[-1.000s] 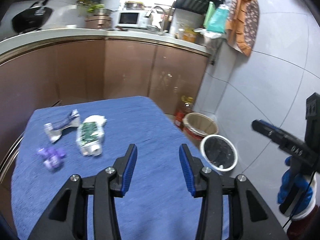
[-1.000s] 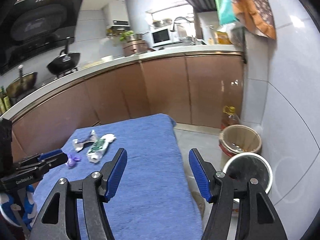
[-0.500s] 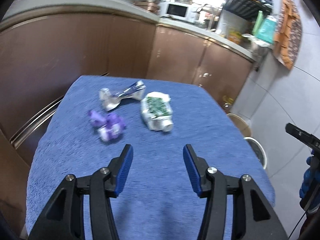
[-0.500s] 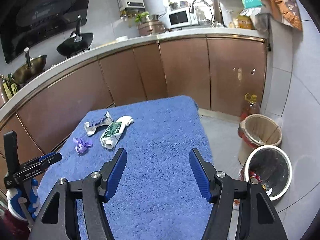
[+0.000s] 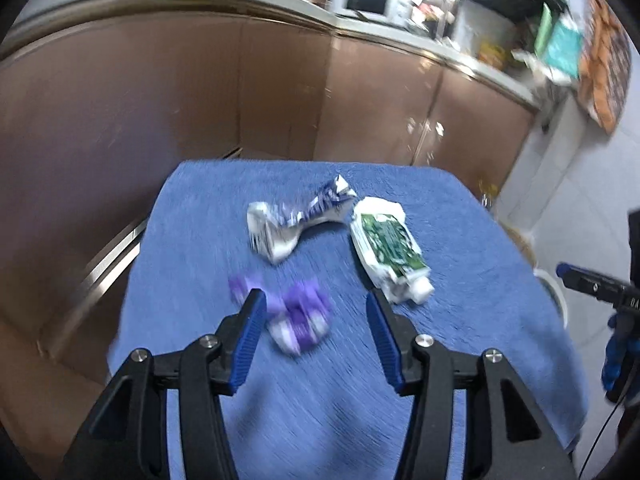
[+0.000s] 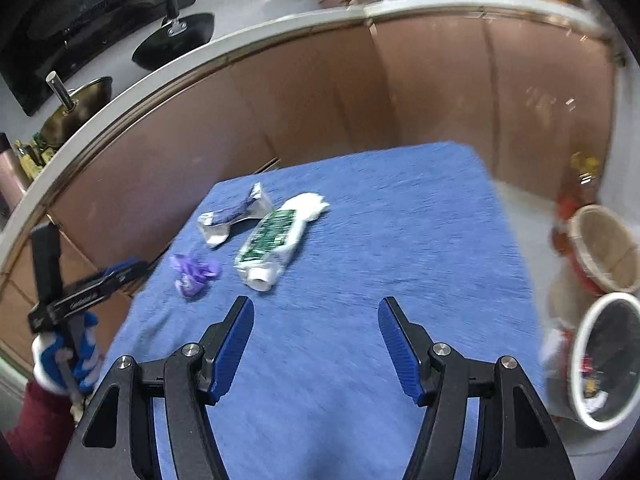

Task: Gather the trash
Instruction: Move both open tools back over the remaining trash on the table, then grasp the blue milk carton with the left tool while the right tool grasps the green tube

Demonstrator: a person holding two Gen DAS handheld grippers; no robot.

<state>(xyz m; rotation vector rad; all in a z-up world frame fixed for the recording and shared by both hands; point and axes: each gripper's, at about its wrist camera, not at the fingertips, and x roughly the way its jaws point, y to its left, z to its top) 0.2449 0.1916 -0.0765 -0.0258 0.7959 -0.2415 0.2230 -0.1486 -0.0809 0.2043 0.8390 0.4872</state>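
Blurred lettering on the left tool [image 6: 120, 274] is not legible.

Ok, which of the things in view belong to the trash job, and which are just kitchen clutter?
Job:
purple wrapper
blue-and-white wrapper
crushed green-and-white carton
white-rimmed bin
left gripper, jaws open
right gripper, jaws open

Lying about:
blue towel
wicker basket
microwave
frying pan

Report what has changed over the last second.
Both hand-held grippers came forward and down over the blue cloth. The left hand-held gripper, jaws just opened wider, now brackets the purple wrapper without touching. The right hand-held gripper is open, empty. The trash hasn't moved.
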